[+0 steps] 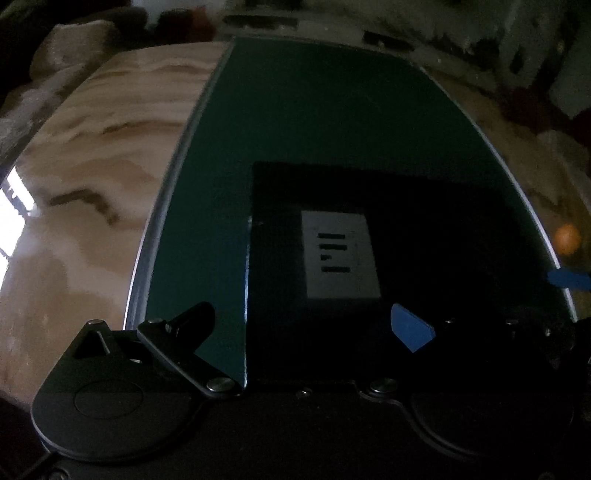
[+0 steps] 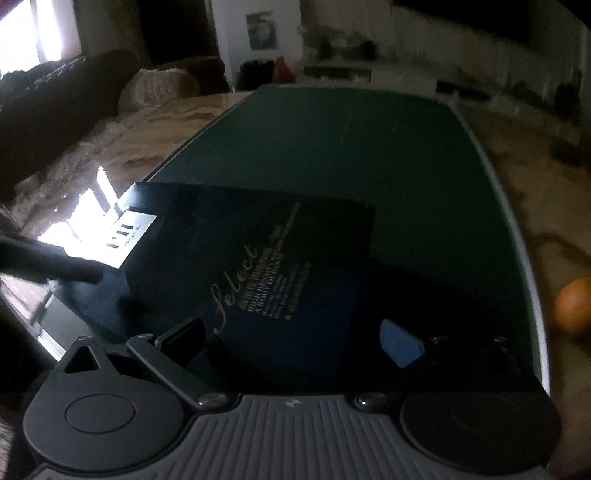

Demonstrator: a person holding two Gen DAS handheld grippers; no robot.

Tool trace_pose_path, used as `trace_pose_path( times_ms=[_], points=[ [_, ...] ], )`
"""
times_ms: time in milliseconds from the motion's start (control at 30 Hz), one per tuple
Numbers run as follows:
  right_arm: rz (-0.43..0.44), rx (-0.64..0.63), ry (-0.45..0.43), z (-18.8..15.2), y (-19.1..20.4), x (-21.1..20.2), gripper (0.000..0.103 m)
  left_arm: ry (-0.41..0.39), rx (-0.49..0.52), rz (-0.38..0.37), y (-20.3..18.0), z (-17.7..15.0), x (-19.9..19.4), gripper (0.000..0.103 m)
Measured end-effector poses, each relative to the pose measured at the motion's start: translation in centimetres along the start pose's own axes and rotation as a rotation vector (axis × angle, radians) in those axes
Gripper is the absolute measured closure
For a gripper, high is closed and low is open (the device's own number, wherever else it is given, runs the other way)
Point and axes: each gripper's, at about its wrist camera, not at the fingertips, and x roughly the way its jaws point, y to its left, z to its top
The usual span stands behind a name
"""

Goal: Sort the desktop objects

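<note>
black box [image 2: 280, 258] on green mat [image 2: 406, 147]

This is a home, seemingly a living room: a glossy marble-patterned table [image 2: 524, 192] carries a dark green cutting mat [image 2: 406, 155], with a dark sofa [image 2: 55, 107] and a knitted cushion [image 2: 159, 86] beside a bright window [image 2: 33, 33], a framed picture [image 2: 261, 31] on a white wall and a long low cabinet [image 2: 399, 79] beyond
</note>
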Motion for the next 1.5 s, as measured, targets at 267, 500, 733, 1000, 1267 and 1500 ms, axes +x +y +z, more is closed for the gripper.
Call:
trace_pose_path(
  times_ms=[267,500,733,1000,1267,1500],
  points=[
    [0.013,-0.030,-0.052,-2.0,1.4,-2.6,0.000,-0.037,0.075,0.049,-2.8,-2.7,-2.4,0.000],
    [-0.037,-0.105,-0.001,-2.5,2.8,-0.6,0.000,-0.001,0.115,0.099,-3.7,-3.1,0.0,0.000],
    [-0.023,-0.067,0.011,-2.1,2.5,1.1,0.000,0.040,0.132,0.106,-3.7,-3.3,2.2,0.000],
    [-0.047,-0.077,0.009,-1.3,2.4,2.1,0.000,0.037,0.127,0.108,-4.0,-2.2,3.4,0.000],
    [-0.088,-0.087,0.004,0.0,1.5,3.6,0.000,0.030,0.131,0.129,-4.9,-0.9,4.9,0.000],
    [-0.082,-0.038,0.006,-0.5,1.4,3.3,0.000,0.027,0.127,0.171,-6.1,-1.5,4.2,0.000]
  ],
)
